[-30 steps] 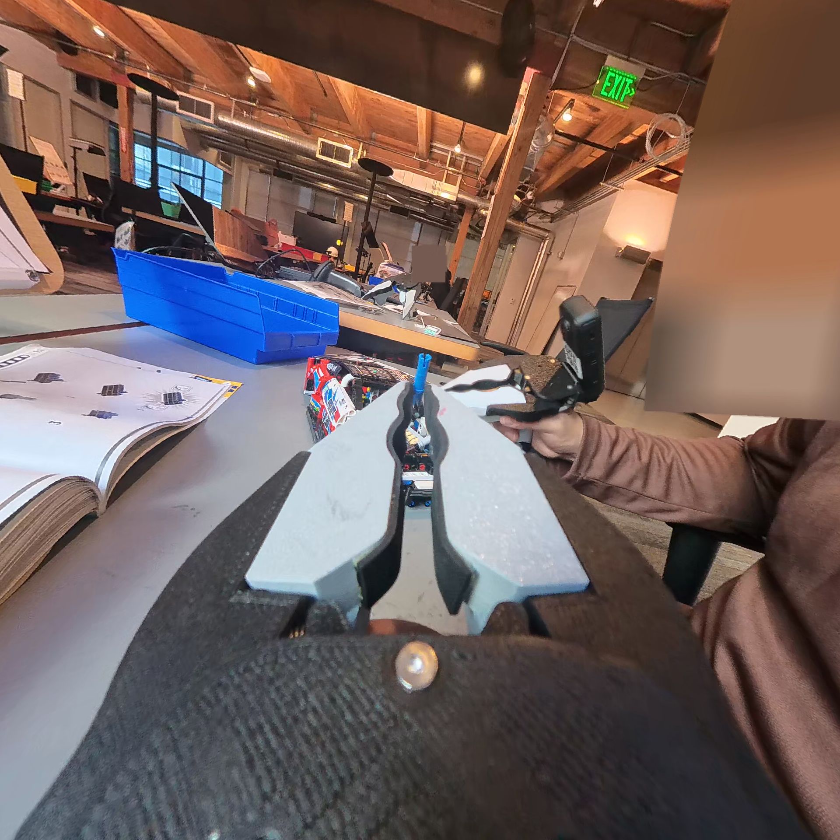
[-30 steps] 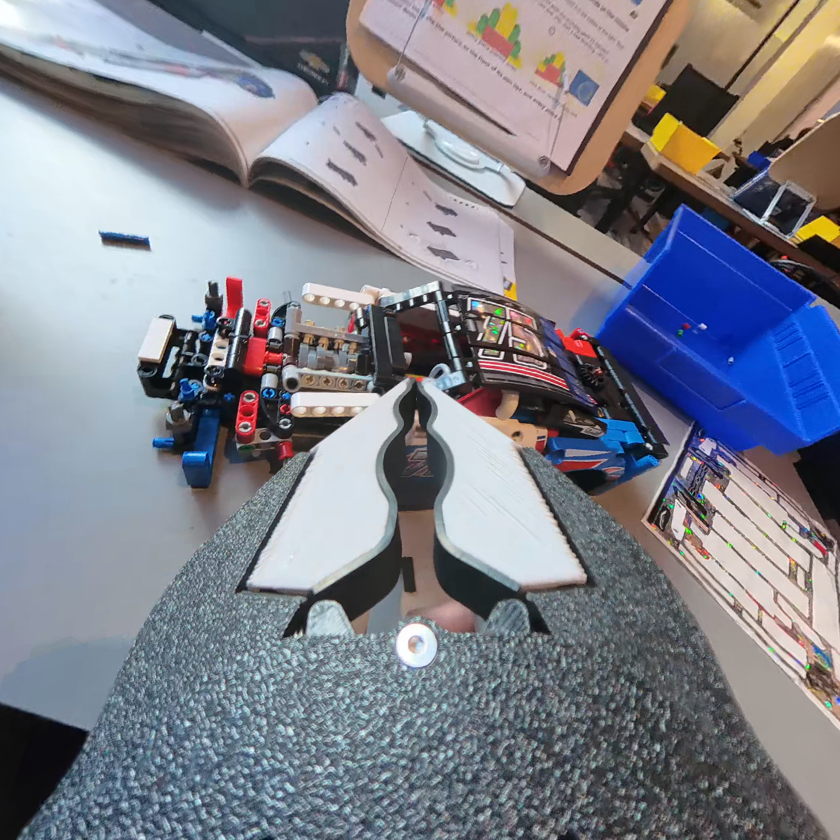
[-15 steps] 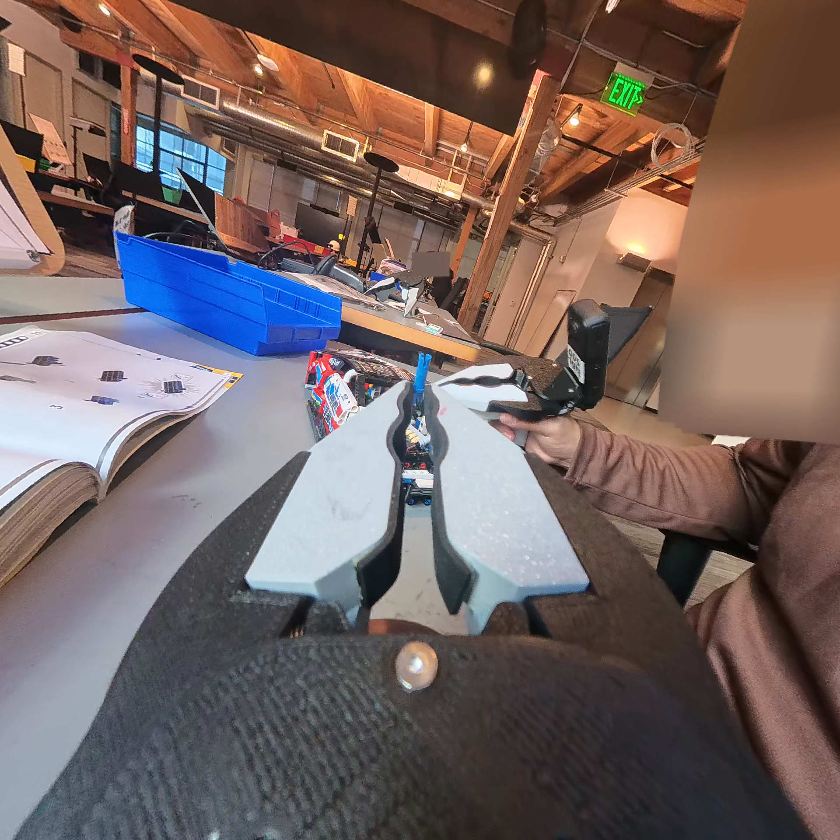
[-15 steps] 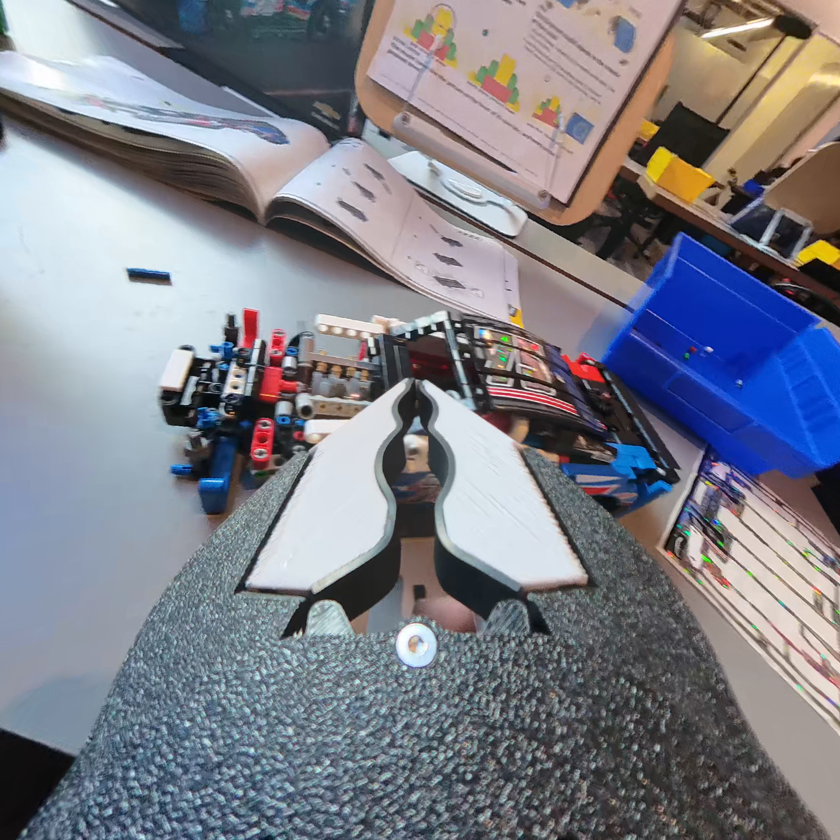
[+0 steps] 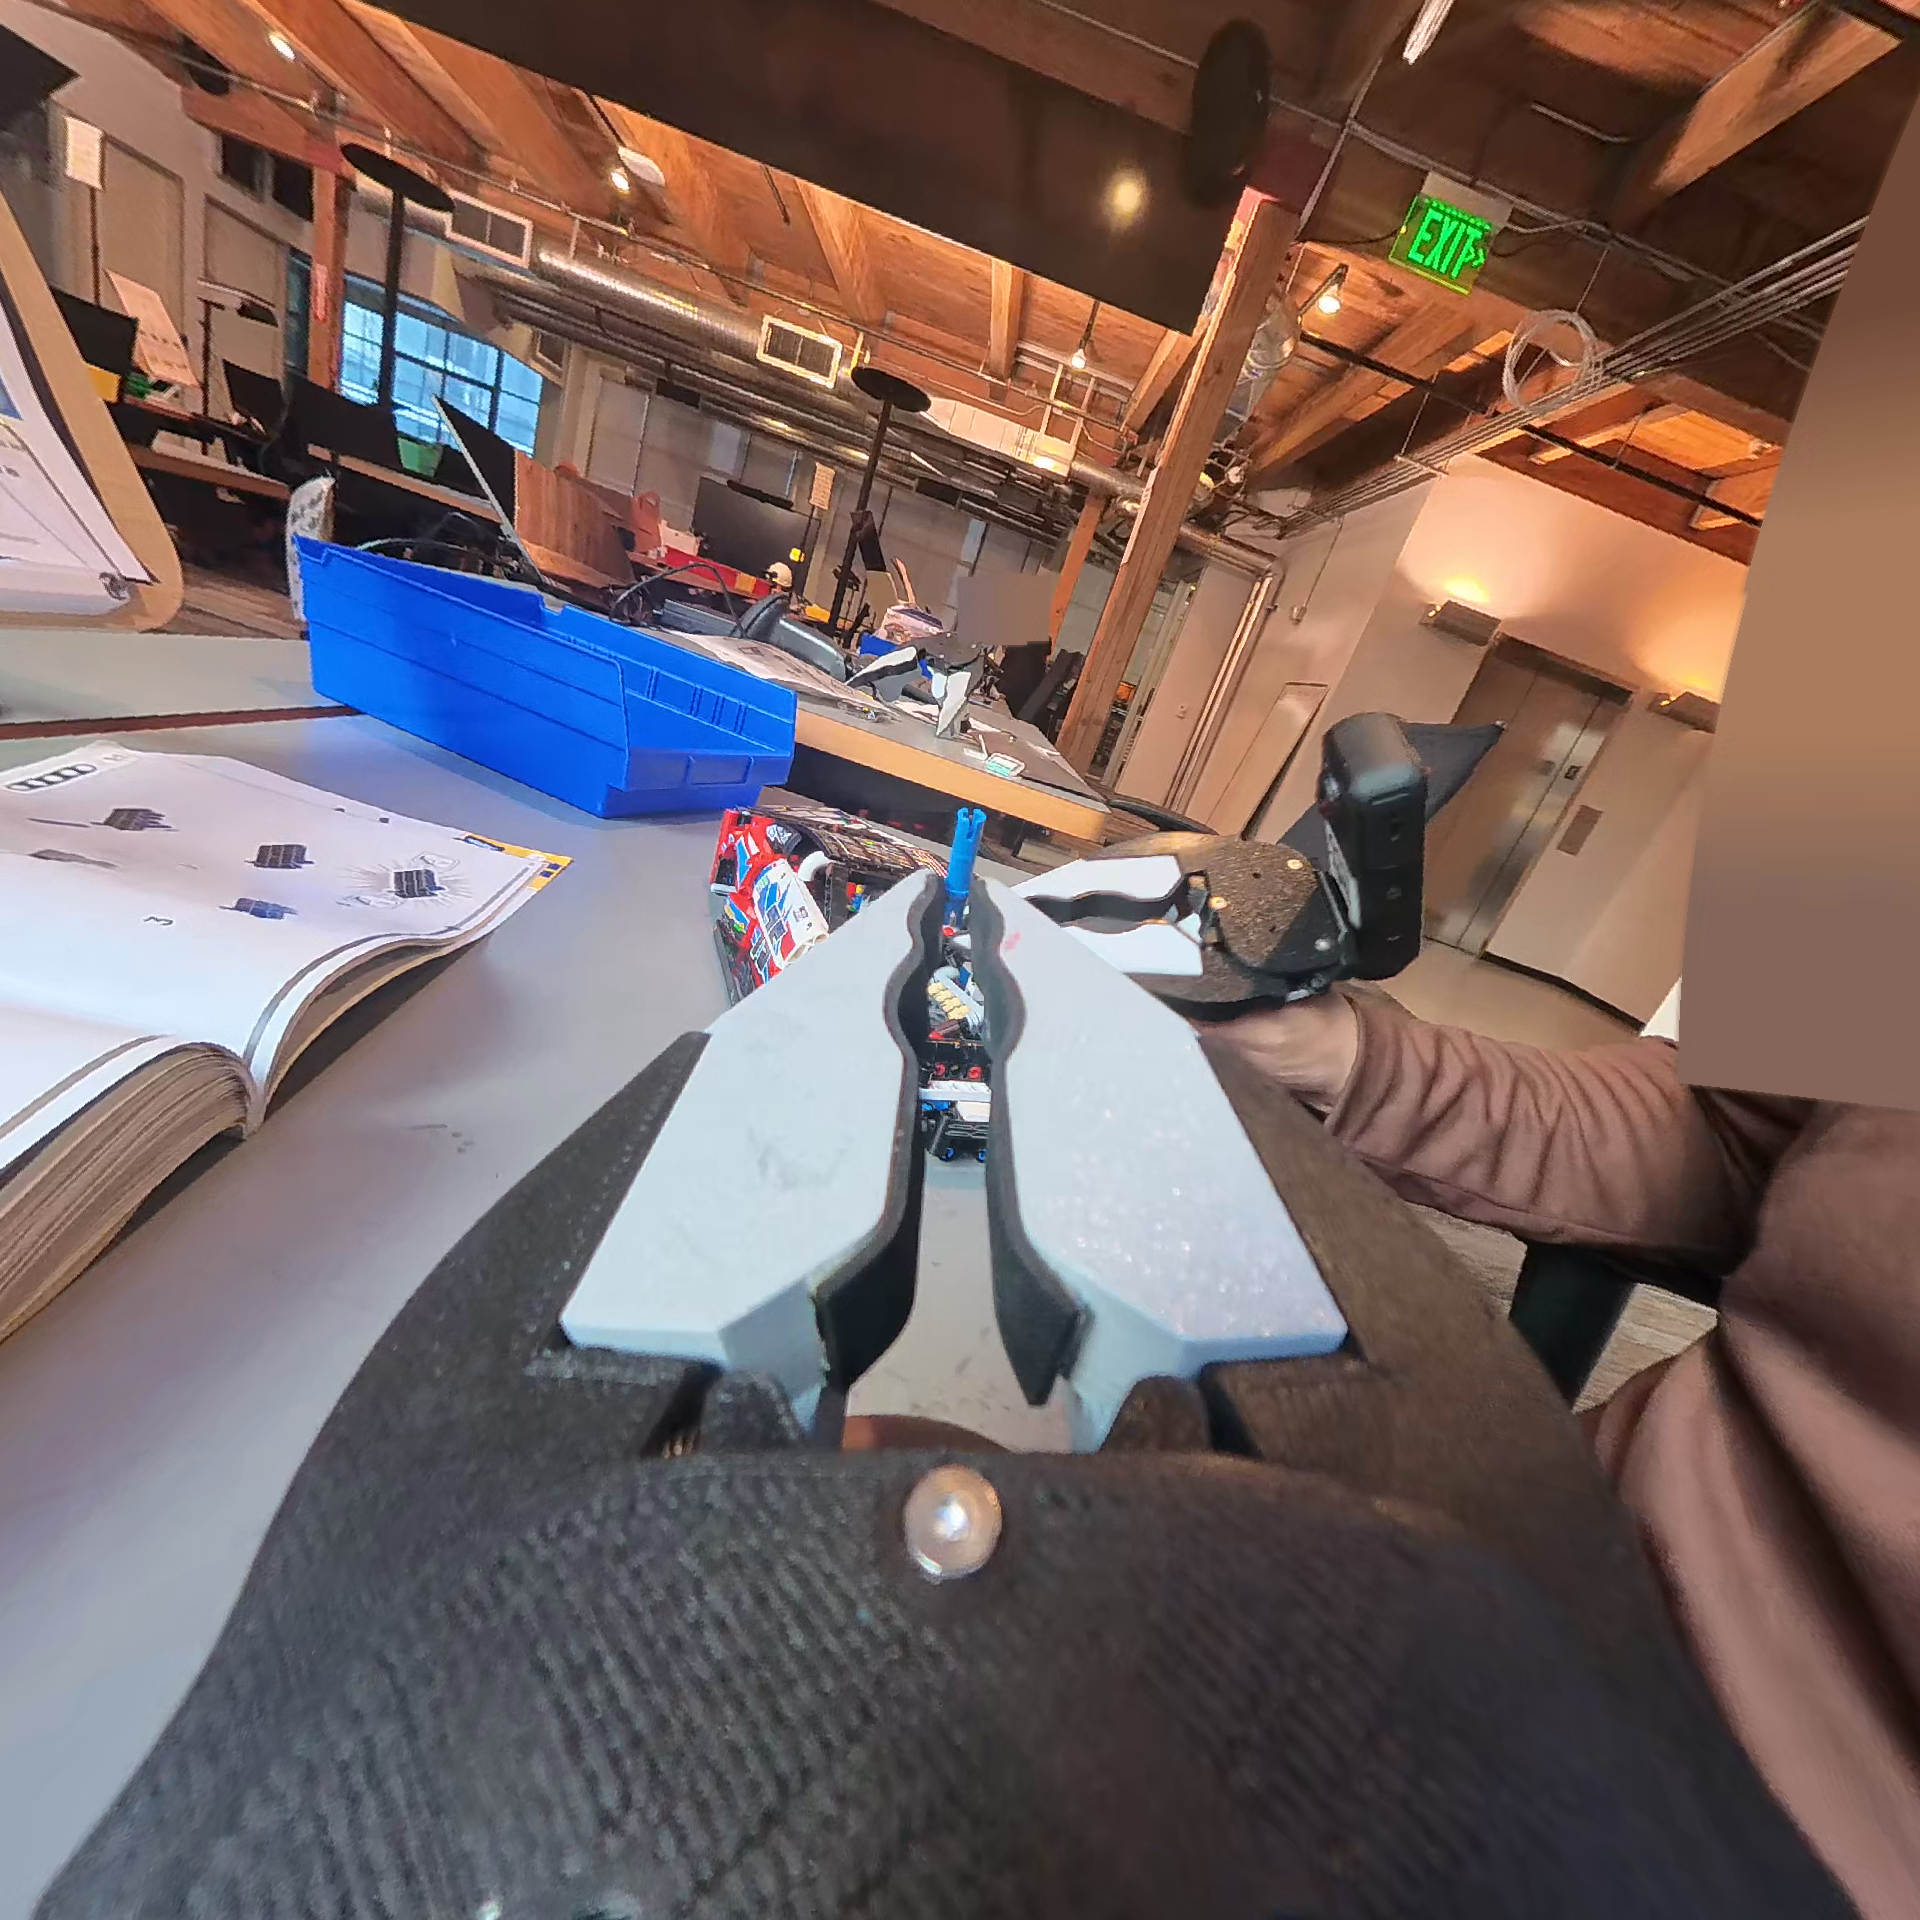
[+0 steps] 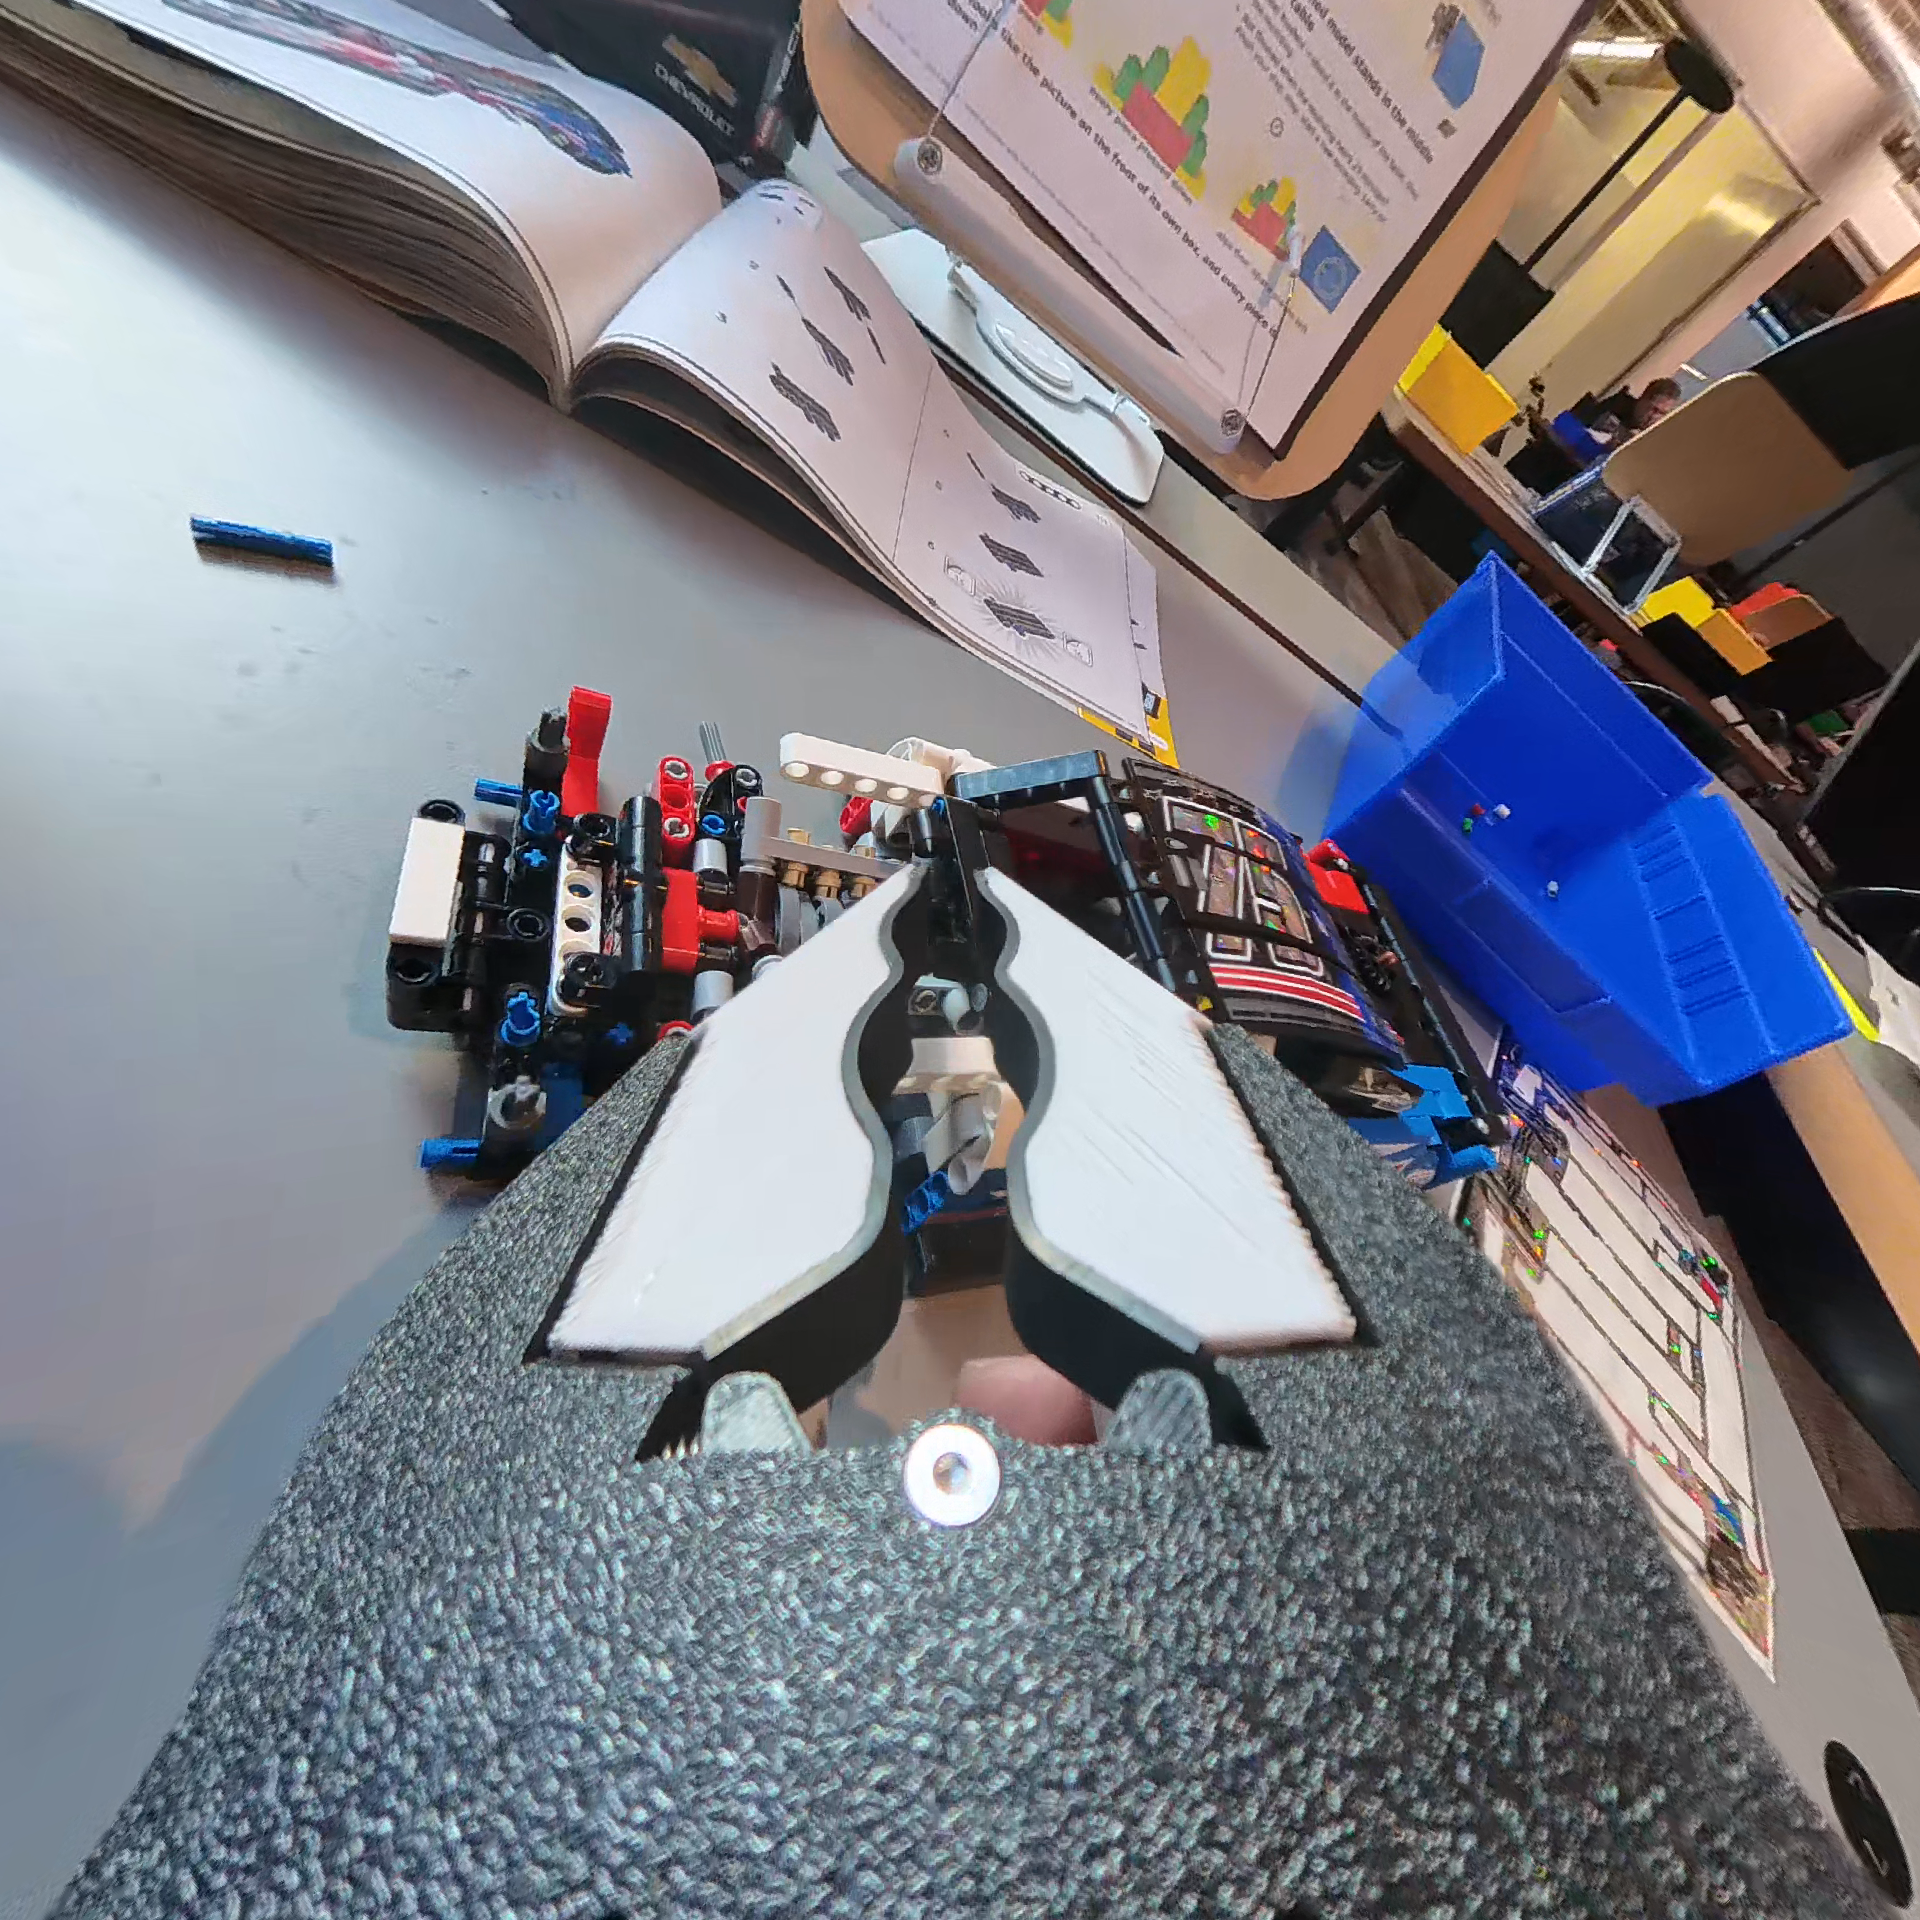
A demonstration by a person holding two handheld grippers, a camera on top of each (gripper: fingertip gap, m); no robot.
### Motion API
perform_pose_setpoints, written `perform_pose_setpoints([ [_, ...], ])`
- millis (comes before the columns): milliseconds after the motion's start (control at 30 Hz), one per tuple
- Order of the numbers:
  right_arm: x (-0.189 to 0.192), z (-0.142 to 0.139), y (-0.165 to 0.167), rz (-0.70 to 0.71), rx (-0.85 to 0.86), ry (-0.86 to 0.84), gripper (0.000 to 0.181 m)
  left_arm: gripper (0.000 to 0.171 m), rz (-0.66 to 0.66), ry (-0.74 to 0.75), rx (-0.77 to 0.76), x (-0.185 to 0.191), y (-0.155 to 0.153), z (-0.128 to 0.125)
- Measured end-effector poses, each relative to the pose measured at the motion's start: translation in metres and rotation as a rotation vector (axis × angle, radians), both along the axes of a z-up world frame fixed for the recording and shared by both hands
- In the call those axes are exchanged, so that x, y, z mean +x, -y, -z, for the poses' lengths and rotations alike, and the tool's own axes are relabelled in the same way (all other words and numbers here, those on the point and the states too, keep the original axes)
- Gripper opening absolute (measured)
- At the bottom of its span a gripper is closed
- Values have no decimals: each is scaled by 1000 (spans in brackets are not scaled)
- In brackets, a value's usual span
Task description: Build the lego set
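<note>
The partly built lego car (image 6: 935, 904), black, red, white and blue, lies on the grey table (image 6: 260, 935). My right gripper (image 6: 951, 883) is over the car's middle, jaws nearly closed on a black frame piece. In the left wrist view the car (image 5: 774, 904) sits just beyond my left gripper (image 5: 954, 896). The left gripper is shut on a small blue pin (image 5: 966, 836) that stands up from its tips. The right gripper (image 5: 1117, 914) shows there too, just right of the left one, held in a hand.
An open instruction book (image 6: 644, 291) lies behind the car. A blue bin (image 6: 1579, 862) and a sticker sheet (image 6: 1621, 1351) are at the right. A loose blue axle (image 6: 262, 542) lies at the left. A person's brown sleeve (image 5: 1558, 1143) is at the table edge.
My right gripper has moved forward and down onto the car, and its tips now straddle a black piece. My left gripper has held the blue pin almost still.
</note>
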State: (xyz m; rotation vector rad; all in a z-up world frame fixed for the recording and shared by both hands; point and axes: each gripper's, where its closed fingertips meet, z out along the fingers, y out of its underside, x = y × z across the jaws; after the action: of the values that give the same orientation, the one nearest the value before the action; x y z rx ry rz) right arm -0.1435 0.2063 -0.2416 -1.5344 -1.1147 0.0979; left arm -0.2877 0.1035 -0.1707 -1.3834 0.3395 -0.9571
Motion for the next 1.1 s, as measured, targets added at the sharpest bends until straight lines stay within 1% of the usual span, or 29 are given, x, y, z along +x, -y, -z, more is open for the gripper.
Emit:
perform_pose_setpoints([
  [200,-1,8,-3,18,14,38,5,2,-1,25,-17,-3,-1,0],
  [500,3,7,-10,29,7,18,3,2,-6,39,-33,-5,-4,1],
  [1100,5,4,-10,32,-4,-16,2,2,-9,42,-35,-6,-4,1],
])
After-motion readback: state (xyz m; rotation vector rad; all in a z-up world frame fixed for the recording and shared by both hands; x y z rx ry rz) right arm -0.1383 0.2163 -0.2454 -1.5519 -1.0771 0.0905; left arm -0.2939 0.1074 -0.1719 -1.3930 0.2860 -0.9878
